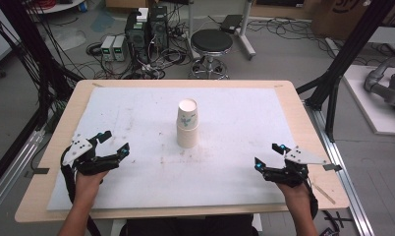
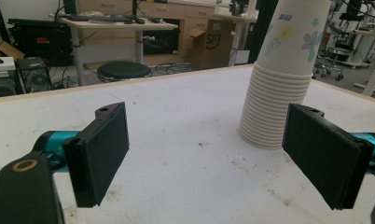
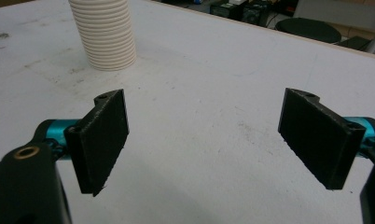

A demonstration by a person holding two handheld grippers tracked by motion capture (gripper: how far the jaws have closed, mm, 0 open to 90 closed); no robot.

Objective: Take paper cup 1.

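Observation:
A stack of paper cups (image 1: 187, 125), nested upside down with a flower print on the top one, stands upright near the middle of the white mat (image 1: 136, 113). My left gripper (image 1: 115, 142) rests low at the mat's left, open, nothing between its jaws. My right gripper (image 1: 268, 155) sits at the mat's right, also open and empty. In the left gripper view the cup stack (image 2: 281, 79) rises ahead to the right, beyond the open left gripper (image 2: 209, 156). In the right gripper view the cup stack (image 3: 106, 35) stands at upper left, well beyond the open right gripper (image 3: 204, 144).
The mat covers a wooden table (image 1: 303, 123). Behind the table are a black round stool (image 1: 211, 44), computer cases (image 1: 146, 29) and cables on the floor. Black frame posts (image 1: 343, 64) stand at both sides of the table.

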